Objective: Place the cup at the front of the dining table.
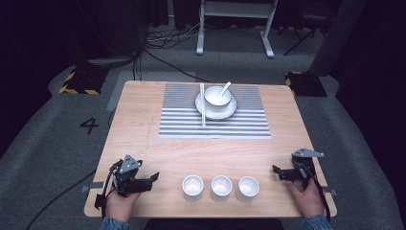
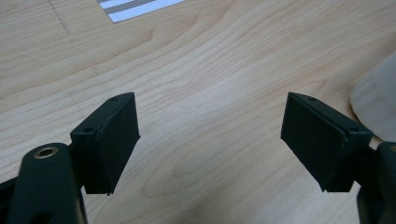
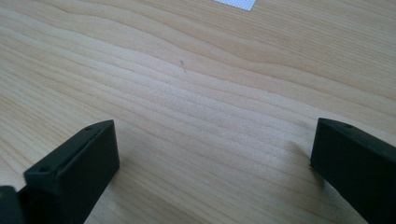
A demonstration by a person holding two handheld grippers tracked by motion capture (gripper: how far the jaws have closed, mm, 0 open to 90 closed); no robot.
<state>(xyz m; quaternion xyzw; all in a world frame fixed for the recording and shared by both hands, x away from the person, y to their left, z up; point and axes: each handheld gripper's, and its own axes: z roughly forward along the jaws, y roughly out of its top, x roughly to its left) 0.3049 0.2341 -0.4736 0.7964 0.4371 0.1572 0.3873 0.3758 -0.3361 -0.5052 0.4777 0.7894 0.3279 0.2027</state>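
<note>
Three small white cups (image 1: 221,187) stand in a row near the table's front edge. Farther back, a white bowl (image 1: 218,97) with a spoon (image 1: 224,88) in it sits on a plate (image 1: 229,111). Chopsticks (image 1: 203,104) lie along the plate's left side, on a striped placemat (image 1: 182,120). My left gripper (image 1: 154,176) is at the front left, left of the cups, held by a hand. Its jaws (image 2: 210,100) stand open over bare wood, with a pale cup edge (image 2: 378,102) at the right. My right gripper (image 1: 276,171) rests at the front right, open (image 3: 215,125) with nothing between its jaws.
The wooden table (image 1: 139,139) stands on grey floor with cables and a white frame (image 1: 234,28) behind it. Yellow-black striped blocks (image 1: 79,81) sit off the far corners. A placemat corner (image 2: 135,7) shows ahead of the left gripper.
</note>
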